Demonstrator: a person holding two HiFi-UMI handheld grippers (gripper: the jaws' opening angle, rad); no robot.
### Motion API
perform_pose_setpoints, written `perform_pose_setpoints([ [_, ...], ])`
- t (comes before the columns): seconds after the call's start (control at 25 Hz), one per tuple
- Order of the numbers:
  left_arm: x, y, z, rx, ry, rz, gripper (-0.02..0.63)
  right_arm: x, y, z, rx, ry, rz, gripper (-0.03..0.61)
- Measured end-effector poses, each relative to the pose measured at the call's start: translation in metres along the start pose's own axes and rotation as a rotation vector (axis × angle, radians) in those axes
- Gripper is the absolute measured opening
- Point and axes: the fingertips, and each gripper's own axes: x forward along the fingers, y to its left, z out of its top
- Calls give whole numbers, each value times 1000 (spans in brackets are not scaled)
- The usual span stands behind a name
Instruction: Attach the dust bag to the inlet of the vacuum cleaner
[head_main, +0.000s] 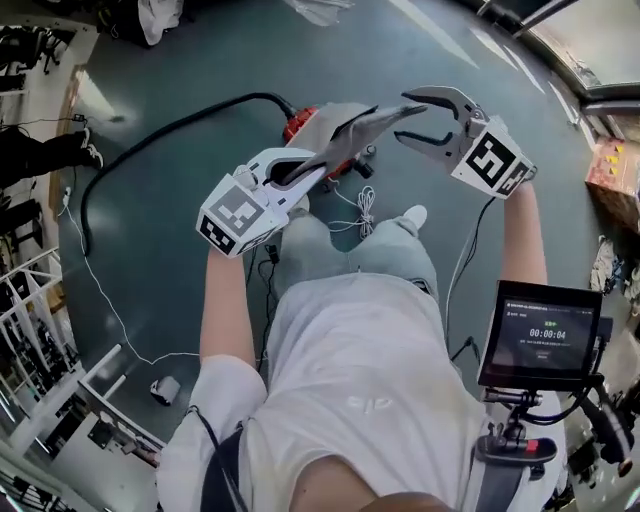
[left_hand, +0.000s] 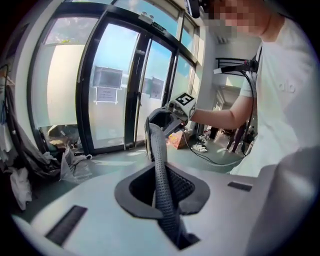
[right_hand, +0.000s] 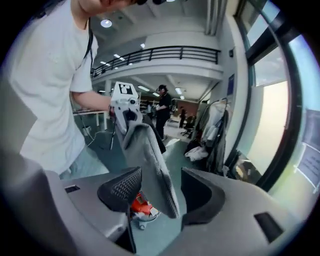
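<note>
Grey-green floor is spreading beneath the person, with a black hose curving in from the left to the red vacuum cleaner lying beyond the person's knees. Left of centre, the left tool is clenching one end of the grey dust bag, which is stretching through the air just above the vacuum cleaner. Further right, the right tool is standing released, its jaws spread wide with the bag's far end passing between them unpinched.
</note>
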Motion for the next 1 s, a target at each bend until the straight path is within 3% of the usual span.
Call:
perform_pose_setpoints([
  [0.08, 15, -8, -13, -8, 29, 0, 31, 23, 13, -28, -41, 78, 104, 227],
  [0.16, 41, -12, -40, -72, 63, -14, 31, 52, 38, -71, 6, 130, 209, 221],
  [0.24, 66, -19, -70, -130, 114, -40, 31, 77, 62, -108, 92, 155, 247, 48],
  [0.4, 74, -61, -82, -171, 209, -129, 31, 71, 99, -123, 274, 209, 162, 25],
  [0.56, 82, -119, -76, -241, 267, -262, 31, 29, 151, -138, 470, 294, 175, 25],
  [0.84, 118, -150, -69, -491, 241, -483, 31, 7, 176, -175, 653, 336, 204, 25],
  [1.0, 131, -175, -64, -591, 217, -583, 31, -6, 185, -183, 737, 332, 168, 25],
])
